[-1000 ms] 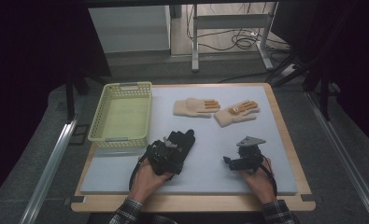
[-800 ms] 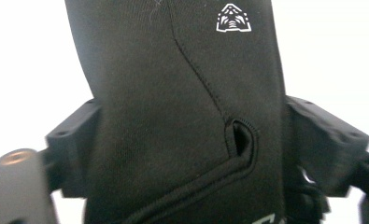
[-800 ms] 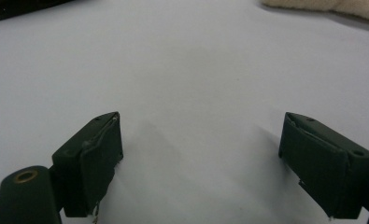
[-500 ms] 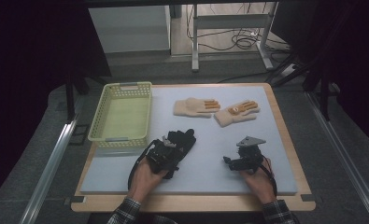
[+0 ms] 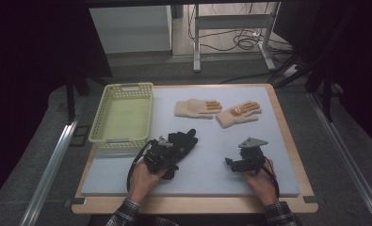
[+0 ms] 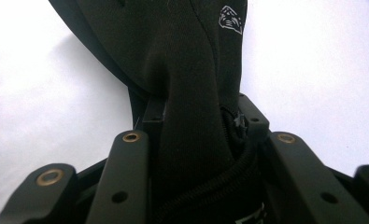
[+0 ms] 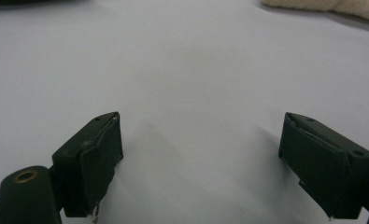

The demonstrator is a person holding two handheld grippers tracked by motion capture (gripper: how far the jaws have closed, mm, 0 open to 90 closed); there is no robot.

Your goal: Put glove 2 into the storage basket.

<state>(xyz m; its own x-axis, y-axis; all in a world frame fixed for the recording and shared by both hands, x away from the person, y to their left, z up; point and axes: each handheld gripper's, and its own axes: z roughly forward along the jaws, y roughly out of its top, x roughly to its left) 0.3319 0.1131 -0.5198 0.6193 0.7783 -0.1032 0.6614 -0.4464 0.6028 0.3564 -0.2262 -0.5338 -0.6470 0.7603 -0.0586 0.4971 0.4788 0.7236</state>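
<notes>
Open mat (image 5: 207,155) between both tongs; basket (image 5: 122,113) seemingly blocks the left edge

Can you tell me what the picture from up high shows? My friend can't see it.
A person's left gripper pinches a black glove on a pale blue mat, beside a yellow-green basket. The right gripper is open and holds nothing. Two beige gloves lie farther back.

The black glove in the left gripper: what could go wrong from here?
1. The left gripper pinches only a fold of the black glove, so it may slip out when lifted.
2. The hanging glove might catch the rim of the yellow basket close by.
</notes>
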